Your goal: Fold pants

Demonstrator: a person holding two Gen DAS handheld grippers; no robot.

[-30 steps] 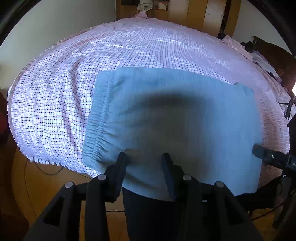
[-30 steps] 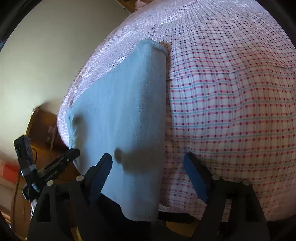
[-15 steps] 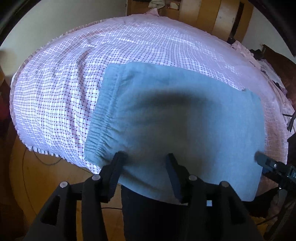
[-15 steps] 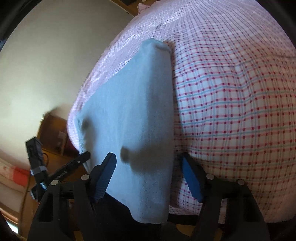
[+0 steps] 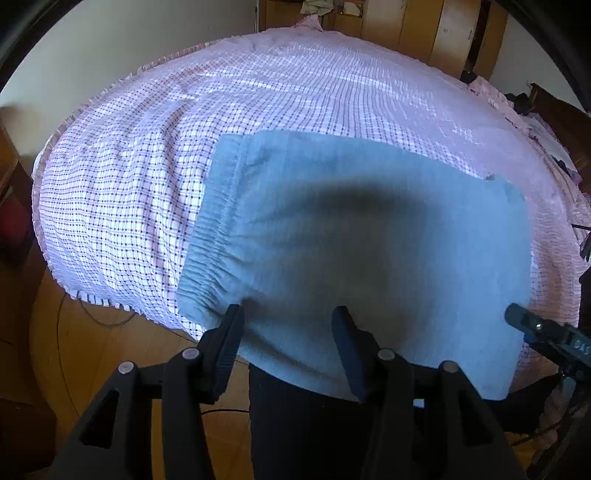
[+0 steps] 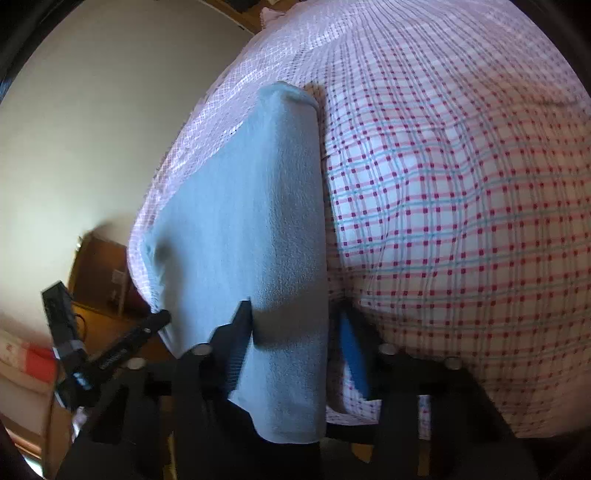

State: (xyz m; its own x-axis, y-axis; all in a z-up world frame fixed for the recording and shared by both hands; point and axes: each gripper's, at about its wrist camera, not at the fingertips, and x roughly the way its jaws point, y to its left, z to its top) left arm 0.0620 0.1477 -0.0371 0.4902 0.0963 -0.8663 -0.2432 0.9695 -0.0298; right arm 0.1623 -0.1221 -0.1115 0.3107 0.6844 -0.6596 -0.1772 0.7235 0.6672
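The light blue pants [image 5: 354, 236] lie folded into a rectangle on the checked bed, waistband to the left, near edge hanging over the bed's front edge. My left gripper [image 5: 288, 321] is open, its fingers straddling the near edge of the pants close to the waistband. In the right wrist view the pants [image 6: 251, 221] run away along their right folded edge. My right gripper [image 6: 295, 321] is open with its jaws either side of the pants' near right corner, not visibly pinching it. The right gripper's tip also shows in the left wrist view [image 5: 517, 317].
The bed [image 5: 147, 155] has a pink and white checked cover with a frilled edge. Wooden floor [image 5: 74, 350] with a cable lies below its front. Wooden wardrobes [image 5: 424, 26] stand behind. A wooden cabinet [image 6: 103, 273] stands by the wall at left.
Both grippers have drawn back slightly and risen. The right gripper's jaws have narrowed around the pants' near right corner. The pants have stayed in place.
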